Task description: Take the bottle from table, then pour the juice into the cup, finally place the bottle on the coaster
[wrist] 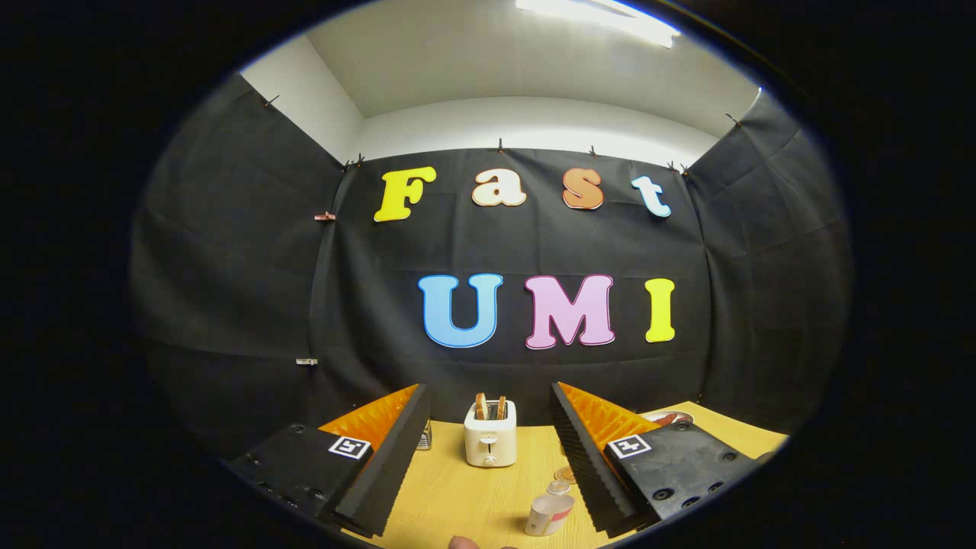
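Between the spread tool (488, 450) fingers stands a small, clear bottle (550, 511).

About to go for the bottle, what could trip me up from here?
1. The gripper is open and empty, and the bottle sits low beside one finger, not centred, so a finger could tip it.
2. The toaster stands beyond the fingers; overshooting may bump it.
3. A fingertip on the table's near edge is close to the path.

white toaster (490, 444) — toast in slots, wooden table (457, 496)
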